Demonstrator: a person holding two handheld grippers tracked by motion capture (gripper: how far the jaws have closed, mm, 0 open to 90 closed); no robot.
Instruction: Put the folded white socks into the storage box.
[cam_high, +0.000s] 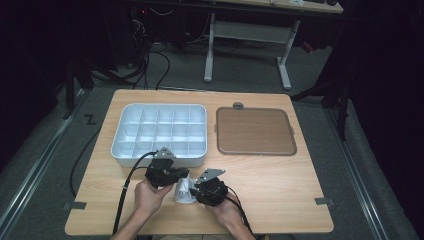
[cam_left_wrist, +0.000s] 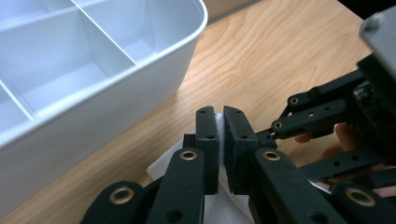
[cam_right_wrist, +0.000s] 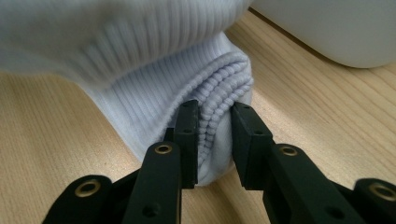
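A white ribbed sock (cam_high: 184, 193) lies bunched on the wooden table near the front edge, between my two grippers. My left gripper (cam_high: 180, 176) comes in from the left, and its jaws (cam_left_wrist: 220, 122) are shut on a thin layer of the sock's fabric (cam_left_wrist: 164, 164). Opposite it, my right gripper (cam_high: 199, 190) is shut on the sock's folded ribbed cuff (cam_right_wrist: 219, 116), which bulges between the pads. In the left gripper view, the right gripper (cam_left_wrist: 271, 134) sits close at the right.
Just behind the grippers stands a white divider tray (cam_high: 150, 159) with several empty compartments; its rounded wall (cam_left_wrist: 116, 93) is near the left jaws. A brown lid (cam_high: 255, 131) lies flat to the tray's right. A desk frame and cables stand beyond the table.
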